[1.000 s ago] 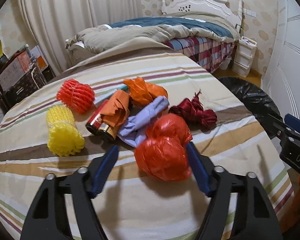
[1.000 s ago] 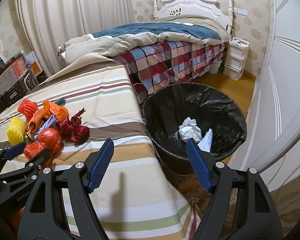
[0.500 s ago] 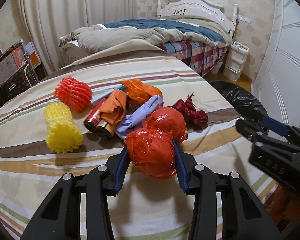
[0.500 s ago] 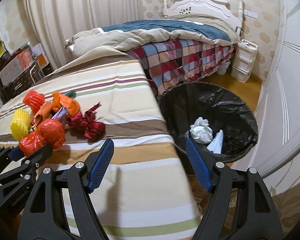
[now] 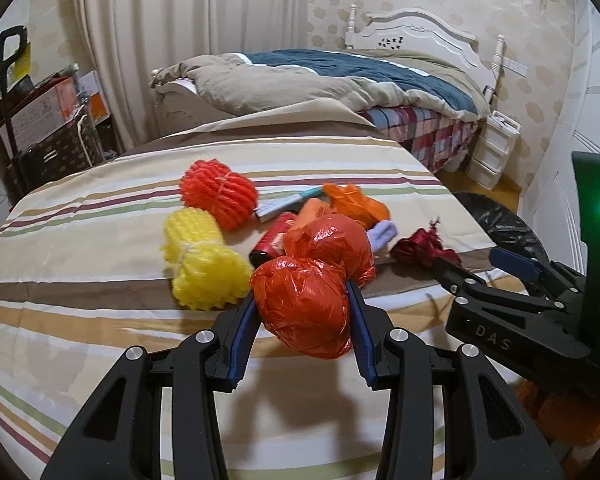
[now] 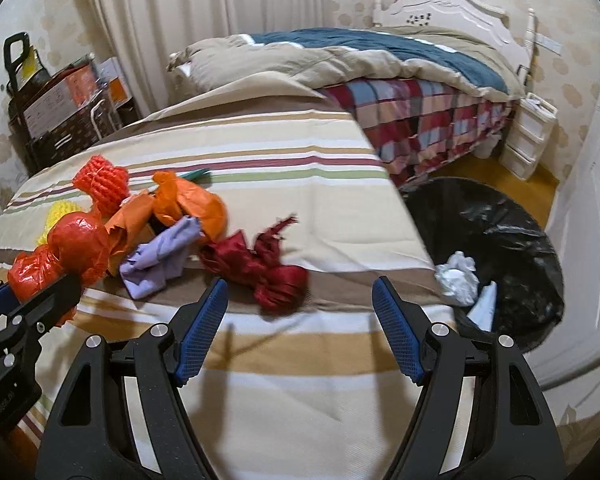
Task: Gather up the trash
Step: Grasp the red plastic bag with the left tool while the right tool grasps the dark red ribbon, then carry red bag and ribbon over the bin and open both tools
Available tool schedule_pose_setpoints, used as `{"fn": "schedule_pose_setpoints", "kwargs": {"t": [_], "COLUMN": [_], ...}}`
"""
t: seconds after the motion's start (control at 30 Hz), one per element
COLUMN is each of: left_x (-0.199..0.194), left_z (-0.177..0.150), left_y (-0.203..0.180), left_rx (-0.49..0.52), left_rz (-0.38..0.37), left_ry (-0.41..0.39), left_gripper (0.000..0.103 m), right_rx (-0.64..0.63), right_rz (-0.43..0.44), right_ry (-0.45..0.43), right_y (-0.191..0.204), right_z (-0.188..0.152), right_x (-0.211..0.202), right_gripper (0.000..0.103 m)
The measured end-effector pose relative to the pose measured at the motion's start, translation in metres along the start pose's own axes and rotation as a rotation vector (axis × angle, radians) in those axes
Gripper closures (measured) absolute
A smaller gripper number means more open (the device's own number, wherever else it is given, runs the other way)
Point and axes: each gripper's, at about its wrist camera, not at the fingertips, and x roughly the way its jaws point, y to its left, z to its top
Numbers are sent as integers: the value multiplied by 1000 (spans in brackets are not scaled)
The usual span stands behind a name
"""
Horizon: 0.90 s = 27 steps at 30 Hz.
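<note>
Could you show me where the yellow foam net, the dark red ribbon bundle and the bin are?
yellow foam net [image 5: 204, 264], left wrist view, middle of its ribbed side.
dark red ribbon bundle [image 6: 268, 276], right wrist view, on its thick lower knot.
bin [image 6: 516, 240], right wrist view, bare black liner on the inside wall.

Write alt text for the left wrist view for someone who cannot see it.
The left tongs grip a crumpled red plastic bag over a striped tablecloth. Behind it lie a yellow foam net, an orange-red foam net and other wrappers; the open right tongs reach in at right.
</note>
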Motion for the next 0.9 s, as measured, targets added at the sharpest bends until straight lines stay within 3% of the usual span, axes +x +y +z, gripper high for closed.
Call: {"fn": "schedule_pose_setpoints", "kwargs": {"t": [0.2, 0.37, 0.43, 0.9], "left_x": [5, 8, 9, 4], "left_z": [-1, -3, -4, -7], "left_y": [8, 13, 14, 14], "left_rx": [-17, -30, -34, -44], "left_rz": [3, 3, 1, -10], "left_ry": [14, 23, 25, 10], "left_gripper": [60, 60, 60, 60], "right_rx": [-34, -44, -49, -43], "right_rz": [3, 8, 20, 1], "right_ry": [21, 50, 56, 18], "right_y": [14, 17, 18, 16], "right_z": [8, 8, 7, -2], "right_x": [11, 16, 17, 0], "right_gripper": [32, 60, 65, 69]}}
